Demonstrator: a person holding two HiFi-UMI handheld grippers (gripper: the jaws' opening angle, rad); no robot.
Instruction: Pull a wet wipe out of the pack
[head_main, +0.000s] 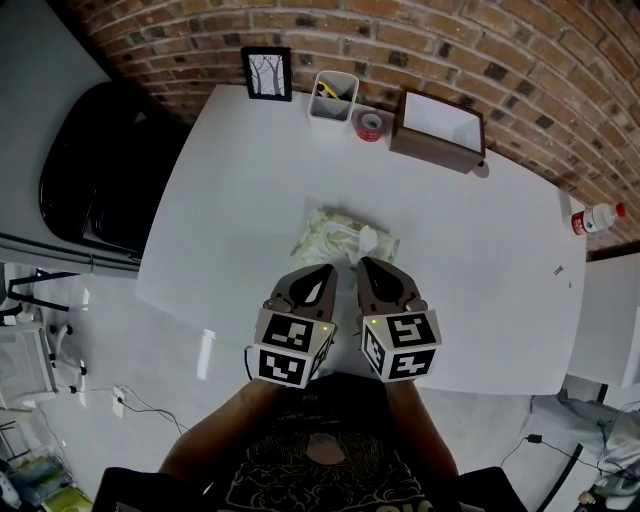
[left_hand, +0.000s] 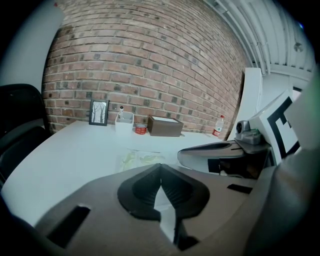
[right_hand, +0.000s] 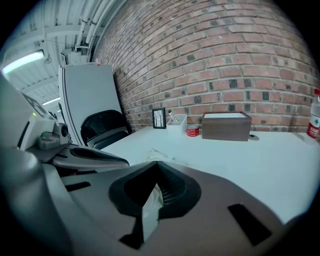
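1. The wet wipe pack (head_main: 340, 237) lies flat near the middle of the white table (head_main: 230, 190), its long side running left to right across the person's front. It is pale and crinkled, with a white patch on top toward its right end. Whether that patch is a wipe or a flap cannot be told.
2. The left gripper (head_main: 326, 270) hangs just on the near side of the pack, and its tip points at the pack's near edge. In the left gripper view its jaws are pressed together at the tip with nothing between them, and the pack (left_hand: 137, 159) shows on the table just beyond them.
3. The right gripper (head_main: 364, 263) is close beside the left one, its tip at the pack's near right part. Whether it touches the pack cannot be told. In the right gripper view its jaws also meet at the tip and hold nothing.
4. Along the table's far edge, against the brick wall (head_main: 470, 45), stand a small picture frame (head_main: 267, 74), a white pen holder (head_main: 333, 97), a red tape roll (head_main: 370, 126) and a brown box (head_main: 438, 129).
5. A bottle (head_main: 595, 218) with a red cap is at the far right.
6. A black chair (head_main: 100, 170) stands to the left of the table.
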